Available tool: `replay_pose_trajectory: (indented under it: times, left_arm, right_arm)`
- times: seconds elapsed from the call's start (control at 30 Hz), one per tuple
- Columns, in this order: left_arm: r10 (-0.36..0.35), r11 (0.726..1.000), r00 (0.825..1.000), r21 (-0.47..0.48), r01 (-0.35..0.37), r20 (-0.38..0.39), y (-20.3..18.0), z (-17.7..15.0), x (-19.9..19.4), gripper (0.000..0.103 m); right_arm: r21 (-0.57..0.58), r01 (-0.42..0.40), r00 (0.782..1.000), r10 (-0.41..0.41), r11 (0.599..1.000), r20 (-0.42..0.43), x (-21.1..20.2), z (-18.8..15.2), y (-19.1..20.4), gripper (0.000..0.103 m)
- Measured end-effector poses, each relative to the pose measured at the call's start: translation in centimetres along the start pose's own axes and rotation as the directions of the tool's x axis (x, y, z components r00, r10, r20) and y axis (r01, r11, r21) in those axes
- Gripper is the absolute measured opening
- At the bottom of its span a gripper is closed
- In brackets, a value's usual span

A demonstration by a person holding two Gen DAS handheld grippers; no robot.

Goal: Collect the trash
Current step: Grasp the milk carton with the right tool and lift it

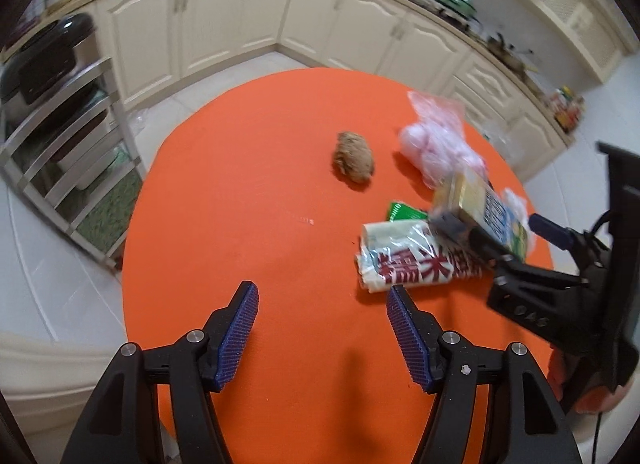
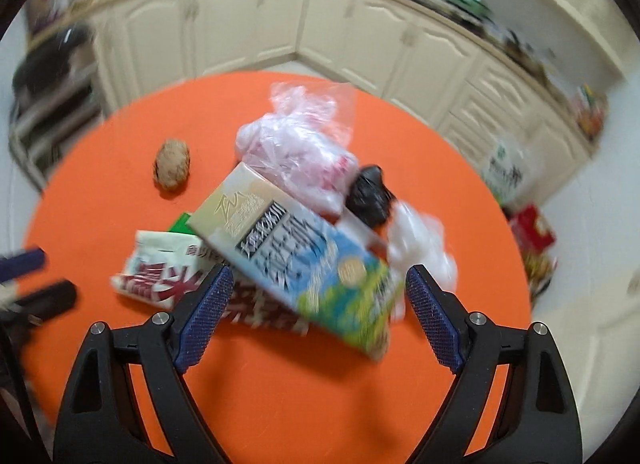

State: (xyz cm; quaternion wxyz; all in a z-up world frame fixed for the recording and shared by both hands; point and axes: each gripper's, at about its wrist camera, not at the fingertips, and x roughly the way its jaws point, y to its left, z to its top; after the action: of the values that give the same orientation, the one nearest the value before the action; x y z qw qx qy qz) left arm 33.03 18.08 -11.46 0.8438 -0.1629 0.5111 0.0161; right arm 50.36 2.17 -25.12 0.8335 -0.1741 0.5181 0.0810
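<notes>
1. Right view smeared by motion; print on the carton (image 2: 296,260) barely legible, dark lump (image 2: 370,200) behind it unidentifiable.
2. Green packet (image 1: 402,211) mostly hidden under the rice bag (image 1: 412,260).
3. Right gripper (image 2: 320,292) wide, pads clear of the carton, which lies tilted between and just ahead of the jaws, atop the rice bag.
4. Left gripper (image 1: 322,312) wide, nothing between the jaws; rice bag just beyond its right finger, touching or not cannot be told.
5. Brown crumpled ball (image 1: 354,162) farther ahead, apart from the heap.
6. Pink plastic bag (image 2: 296,144) behind the carton; clear plastic (image 2: 424,248) to its right.
7. All on an orange table (image 1: 240,204); cabinets (image 1: 224,20) beyond, metal rack (image 1: 68,152) far left.
</notes>
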Motion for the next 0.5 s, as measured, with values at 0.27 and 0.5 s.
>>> replay_pose_trajectory:
  times: [0.27,0.5]
  left_arm:
    - [-0.009,0.995,1.0,0.103,0.011,-0.024,-2.6,0.4,1.5,0.066]
    - [-0.072,0.979,0.996,0.189,0.082,-0.06,-4.5,0.0,2.0,0.067]
  right_arm:
    - [0.076,-0.103,0.994,0.099,0.992,0.053,-1.3,-0.5,-1.8,0.022]
    - [0.144,-0.123,0.992,0.118,0.982,0.037,-0.9,-1.8,-3.6,0.013]
